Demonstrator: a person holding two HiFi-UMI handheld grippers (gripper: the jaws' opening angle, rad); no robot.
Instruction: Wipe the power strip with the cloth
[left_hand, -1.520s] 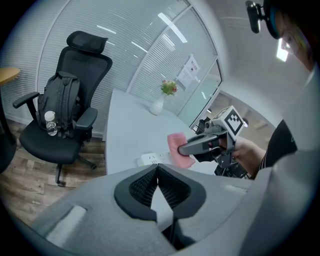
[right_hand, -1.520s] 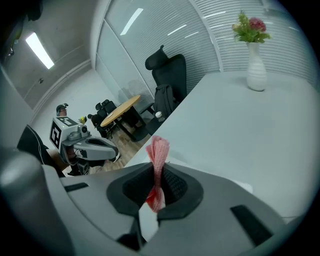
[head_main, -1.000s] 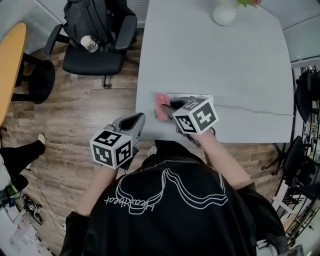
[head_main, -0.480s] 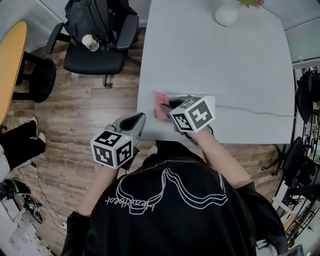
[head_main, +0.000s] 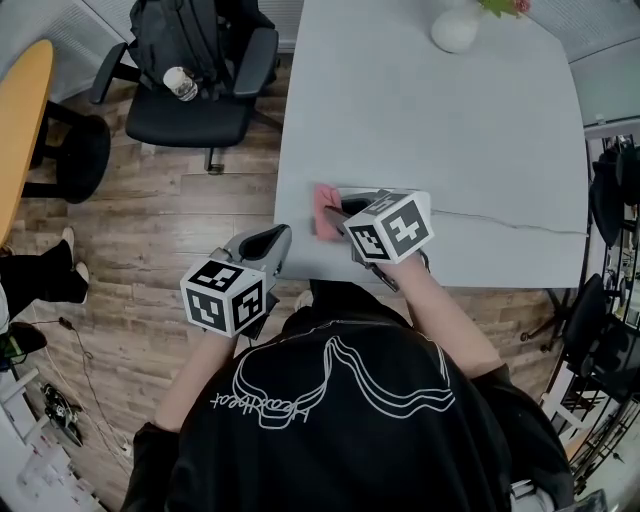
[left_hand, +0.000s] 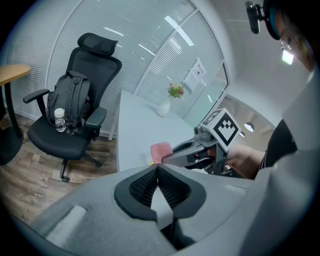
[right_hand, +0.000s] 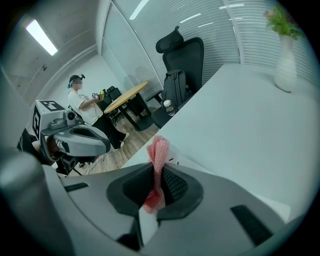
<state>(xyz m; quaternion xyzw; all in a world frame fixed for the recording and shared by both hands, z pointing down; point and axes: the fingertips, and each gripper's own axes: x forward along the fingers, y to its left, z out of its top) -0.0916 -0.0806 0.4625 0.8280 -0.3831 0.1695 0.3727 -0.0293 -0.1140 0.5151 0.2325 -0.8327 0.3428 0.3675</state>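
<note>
Clearly the move ahead turns on how the power strip lies under the cloth, so take the head view from left to right. At the far left, the left gripper (head_main: 272, 242) hangs off the table's near corner over the wooden floor. Its jaws are pressed together with nothing between them, and it sits at about 8 o'clock from the cloth, near it but not touching. Next comes the pink cloth (head_main: 324, 211), bunched into a fold and resting close to the left edge of the pale table (head_main: 430, 110). The right gripper (head_main: 335, 214) is clamped on that fold, its jaws pointing toward 9 o'clock and its marker cube trailing behind at 3 o'clock. The power strip (right_hand: 177, 161) is white on a near-white top and mostly covered by this gripper from above. Its own view shows a white corner just beyond the cloth, so the cloth is at the strip, probably touching it. A thin cable (head_main: 500, 221) leaves from under the gripper toward 3 o'clock and runs along the near edge. From that, I judge the strip's long axis to lie from 9 to 3 o'clock, in line with the gripper. The right hand is plainly the nearer one, and a wiping stroke would want to run along that line.
</note>
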